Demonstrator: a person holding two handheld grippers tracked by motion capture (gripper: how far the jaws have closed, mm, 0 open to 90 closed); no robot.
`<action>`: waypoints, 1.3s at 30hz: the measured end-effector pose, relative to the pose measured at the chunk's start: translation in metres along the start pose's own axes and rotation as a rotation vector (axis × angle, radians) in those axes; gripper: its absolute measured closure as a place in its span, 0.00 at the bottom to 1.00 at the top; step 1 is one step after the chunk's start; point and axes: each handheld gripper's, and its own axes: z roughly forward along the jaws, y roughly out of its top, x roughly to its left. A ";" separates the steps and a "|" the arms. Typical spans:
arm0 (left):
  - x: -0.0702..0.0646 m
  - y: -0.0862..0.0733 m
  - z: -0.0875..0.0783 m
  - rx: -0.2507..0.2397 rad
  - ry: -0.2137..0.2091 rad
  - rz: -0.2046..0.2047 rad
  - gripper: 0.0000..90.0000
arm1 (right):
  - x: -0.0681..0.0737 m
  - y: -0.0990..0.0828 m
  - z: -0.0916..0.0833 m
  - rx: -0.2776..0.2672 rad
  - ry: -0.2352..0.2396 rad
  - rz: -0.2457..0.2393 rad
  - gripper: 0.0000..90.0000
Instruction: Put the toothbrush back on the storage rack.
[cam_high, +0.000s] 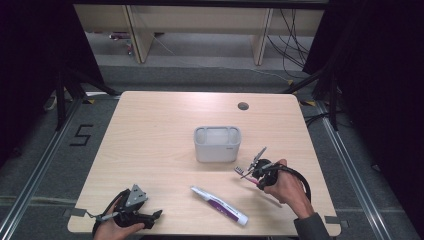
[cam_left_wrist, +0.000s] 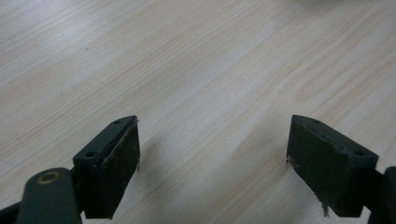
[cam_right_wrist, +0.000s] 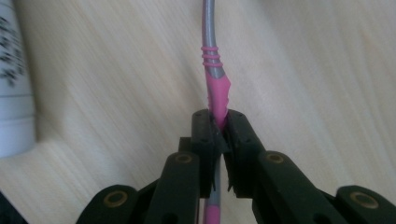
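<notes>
A pink and grey toothbrush (cam_right_wrist: 213, 56) is pinched at its handle between the jaws of my right gripper (cam_right_wrist: 218, 119), which is shut on it. In the high view the right gripper (cam_high: 253, 175) holds the toothbrush (cam_high: 244, 171) low over the table, just right of and in front of a grey holder cup (cam_high: 217, 144). A white and purple toothpaste tube (cam_high: 219, 205) lies on the table to the left of that hand, and its white body (cam_right_wrist: 14, 79) borders the right gripper view. My left gripper (cam_high: 155, 215) rests at the front left edge; its jaws (cam_left_wrist: 212, 140) stand wide open over bare wood.
The light wooden table (cam_high: 150, 135) has a round cable hole (cam_high: 243, 106) near its far right edge. Beyond the table are a grey floor, black stands and wooden furniture legs.
</notes>
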 end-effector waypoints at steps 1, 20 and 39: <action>0.000 0.000 0.000 0.004 0.000 0.005 0.19 | 0.001 0.000 -0.002 -0.031 0.010 -0.008 0.92; 0.000 0.000 0.001 0.001 0.001 -0.004 0.19 | -0.007 -0.009 -0.031 -0.386 0.105 0.064 0.92; 0.000 0.000 0.001 -0.007 -0.001 0.000 0.19 | -0.024 0.006 -0.055 -0.699 0.111 0.128 0.92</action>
